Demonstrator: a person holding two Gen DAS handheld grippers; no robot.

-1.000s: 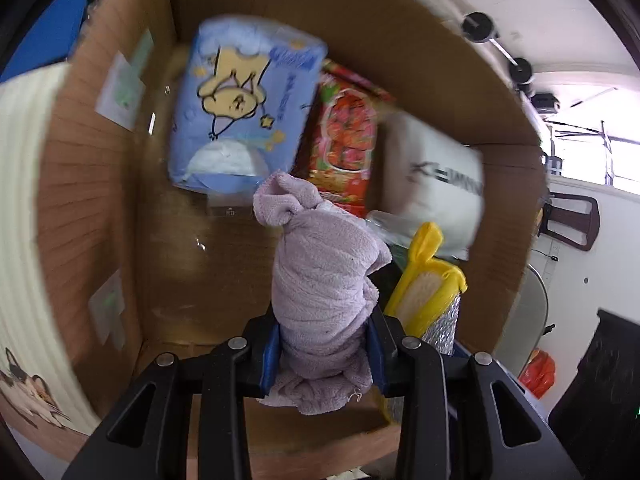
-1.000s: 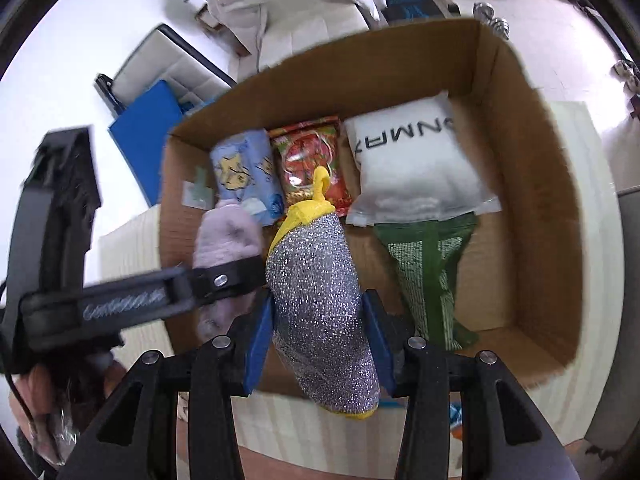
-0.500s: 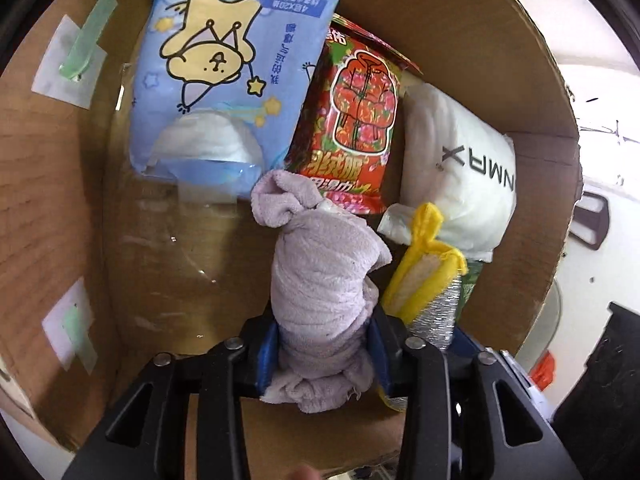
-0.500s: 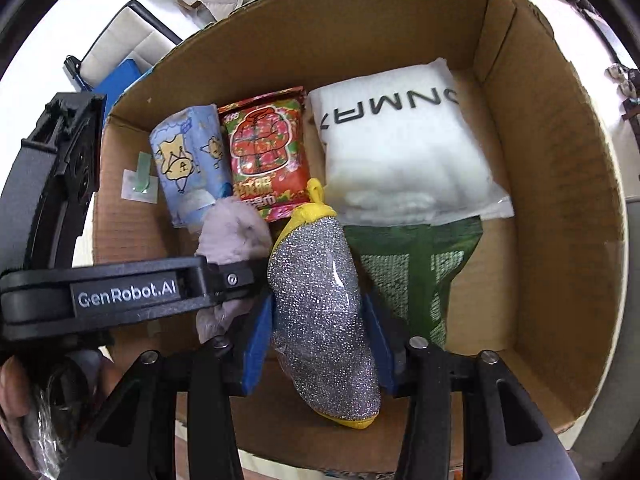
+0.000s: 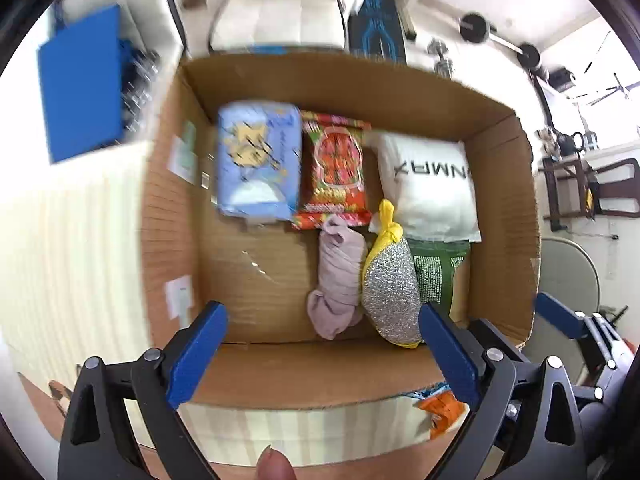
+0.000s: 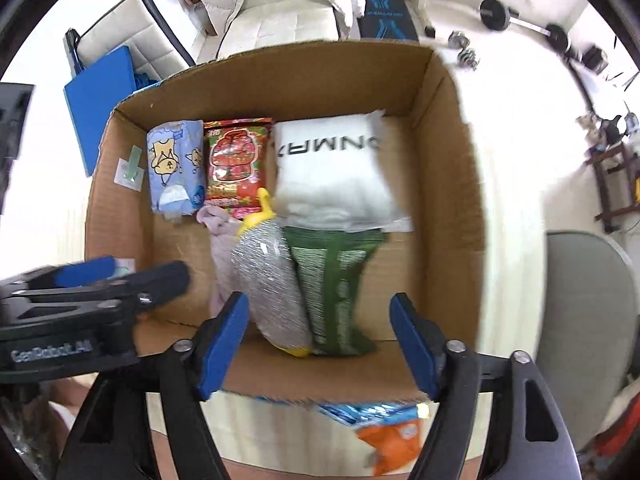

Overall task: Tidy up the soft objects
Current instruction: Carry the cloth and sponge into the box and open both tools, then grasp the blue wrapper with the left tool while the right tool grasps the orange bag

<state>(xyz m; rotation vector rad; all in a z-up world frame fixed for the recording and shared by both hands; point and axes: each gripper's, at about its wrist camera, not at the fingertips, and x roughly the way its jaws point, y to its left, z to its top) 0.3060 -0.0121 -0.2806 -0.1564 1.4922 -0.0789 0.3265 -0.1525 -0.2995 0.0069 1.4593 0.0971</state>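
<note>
While both of my grippers hung over the cardboard box [image 5: 500, 208], pointing down into it, their jaws were opening and nothing lay between them. My left gripper [image 5: 324, 354] spread wide above the near wall; my right gripper [image 6: 320, 344] did likewise just beside it. Going left to right along the far row, the blue tissue pack [image 5: 258, 164], the red snack bag [image 5: 338, 168] and the white pillow pack [image 5: 430, 184] lay side by side, packed close, I judged, to save room. Nearer me, the rolled lilac towel [image 5: 338, 276] and the silver scrubber [image 5: 390, 288] rested touching each other, with the green packet [image 6: 336, 280] against the scrubber under the pillow pack's edge. Bare floor remained at the box's left. An orange packet [image 6: 394, 438] waited outside, on the cream mat [image 5: 72, 248] by the near wall.
</note>
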